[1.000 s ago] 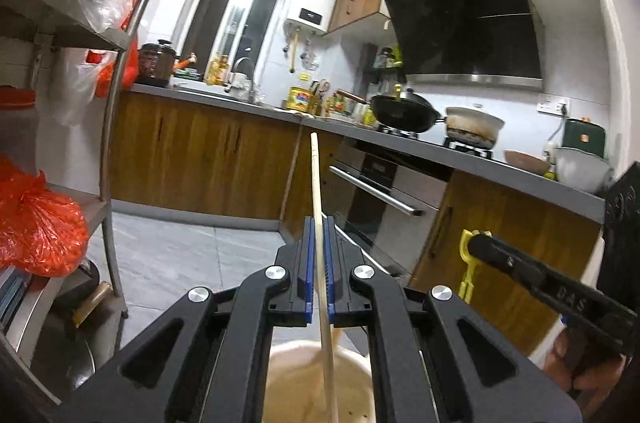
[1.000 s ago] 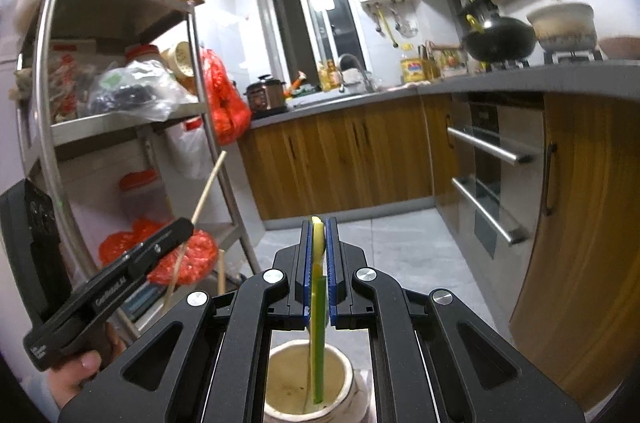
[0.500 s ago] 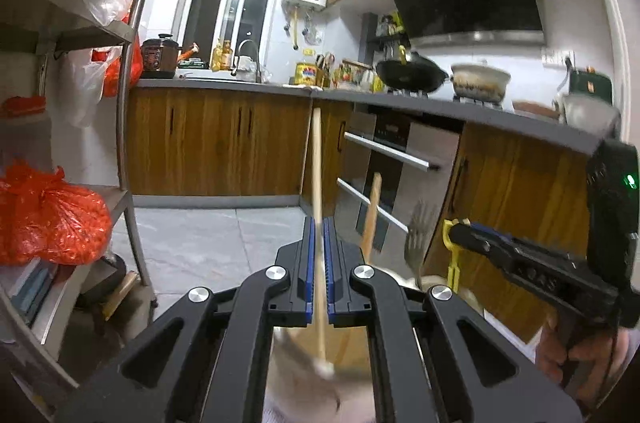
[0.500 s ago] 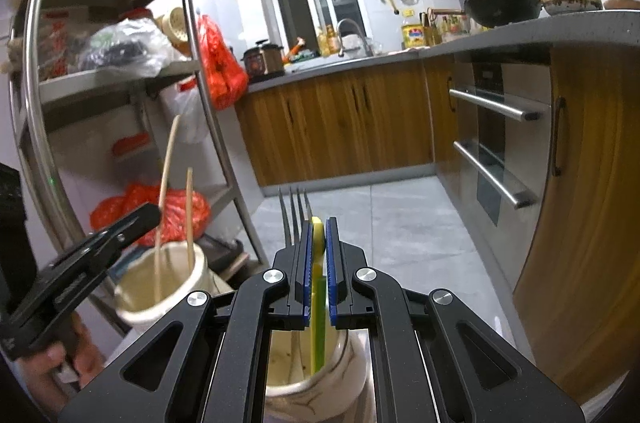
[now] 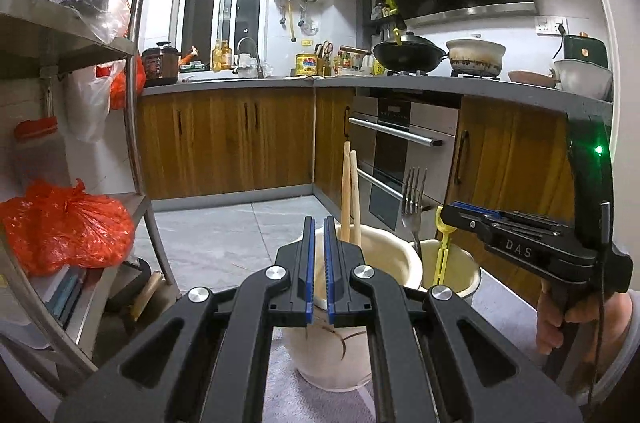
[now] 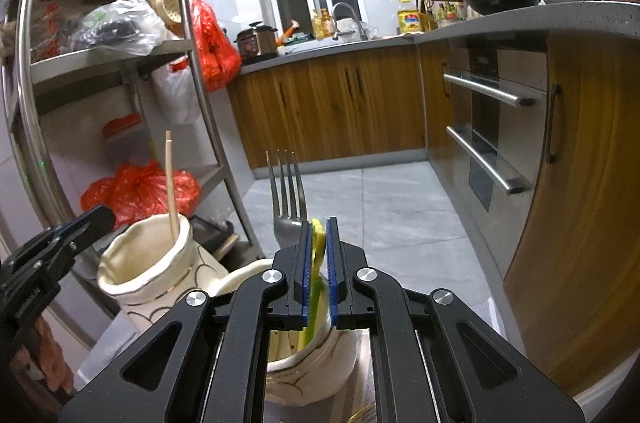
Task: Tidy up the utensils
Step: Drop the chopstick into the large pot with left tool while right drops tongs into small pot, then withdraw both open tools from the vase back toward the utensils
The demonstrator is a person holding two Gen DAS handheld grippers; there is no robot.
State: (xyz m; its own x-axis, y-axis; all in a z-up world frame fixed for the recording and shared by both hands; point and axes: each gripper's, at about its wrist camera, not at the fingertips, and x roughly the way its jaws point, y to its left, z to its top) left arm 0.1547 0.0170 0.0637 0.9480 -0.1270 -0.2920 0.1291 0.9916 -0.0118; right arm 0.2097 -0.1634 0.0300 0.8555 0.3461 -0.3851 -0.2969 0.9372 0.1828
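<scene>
Two cream ceramic holders stand side by side on a grey mat. The left holder [image 5: 362, 307] [image 6: 148, 271] has two wooden chopsticks [image 5: 349, 199] standing in it. My left gripper [image 5: 317, 267] is just above its rim, slightly open and empty. The right holder [image 5: 456, 273] [image 6: 308, 359] has a metal fork [image 6: 286, 207] [image 5: 412, 199] in it. My right gripper [image 6: 319, 267] [image 5: 454, 213] is above that holder, with a yellow plastic utensil [image 6: 314, 287] [image 5: 443, 247] between its slightly parted jaws and its lower end inside the holder.
A steel shelf rack [image 5: 136, 95] with red bags [image 5: 64, 223] stands on the left. Wooden cabinets [image 5: 224, 139] and an oven [image 5: 400, 151] run along the back and right. Grey tiled floor [image 6: 360, 207] lies beyond the mat.
My left gripper has opened and let the chopstick go; it now stands in the left holder with the other. My right gripper has lowered the yellow utensil into the right holder and loosened.
</scene>
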